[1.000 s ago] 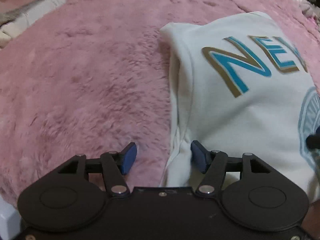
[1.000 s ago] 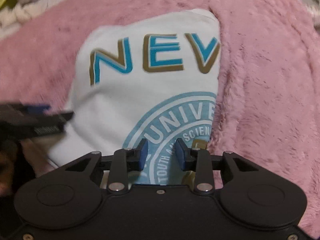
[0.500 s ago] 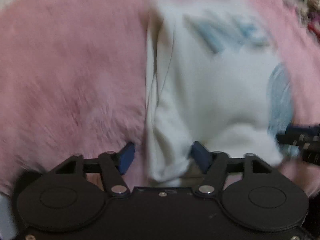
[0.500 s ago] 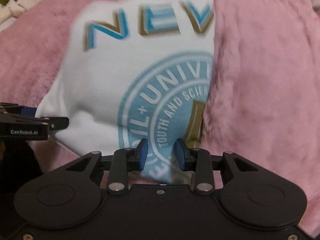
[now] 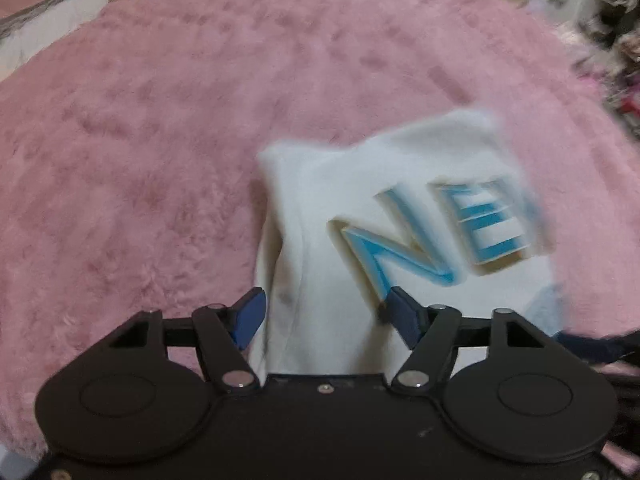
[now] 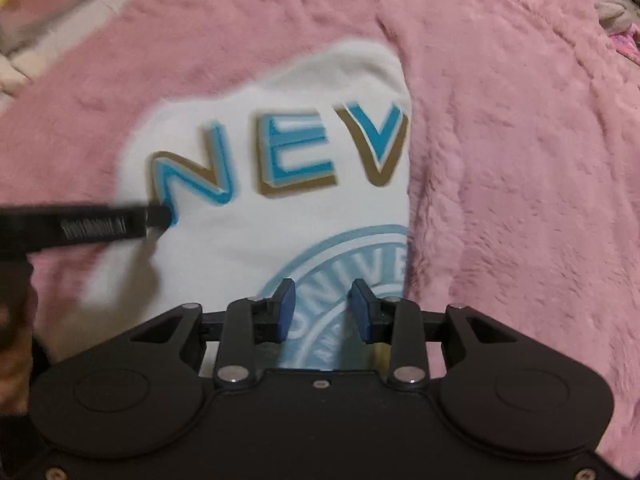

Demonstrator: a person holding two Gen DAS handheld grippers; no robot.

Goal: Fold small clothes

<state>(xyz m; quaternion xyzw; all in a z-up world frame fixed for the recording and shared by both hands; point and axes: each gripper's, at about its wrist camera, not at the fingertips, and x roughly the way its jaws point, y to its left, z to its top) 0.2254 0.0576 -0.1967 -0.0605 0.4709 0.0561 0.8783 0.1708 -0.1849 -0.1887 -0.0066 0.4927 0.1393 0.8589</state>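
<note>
A folded white shirt (image 5: pixel 400 184) with blue-and-gold letters and a pale blue round seal lies on a fluffy pink blanket (image 5: pixel 160 120). My left gripper (image 5: pixel 326 312) is open over the shirt's left edge. One finger is off the cloth on the left, and the other touches the foot of the letter N. From the right wrist view the shirt (image 6: pixel 260 240) fills the middle, and the left gripper (image 6: pixel 156 216) reaches in from the left onto the N. My right gripper (image 6: pixel 323 312) stands over the seal, narrowly open, with flat cloth showing between its fingers.
The pink blanket (image 6: pixel 520 160) spreads wide on every side, with a raised fold beside the shirt's right edge. Pale bedding (image 5: pixel 60 12) lies at the far left. Blurred clutter (image 5: pixel 616 20) sits at the far right. A hand (image 6: pixel 12 320) shows at the left edge.
Both grippers have shifted and the letters now sit nearer the fingers in both views. The finger gaps are unchanged. The left view is still blurred by motion.
</note>
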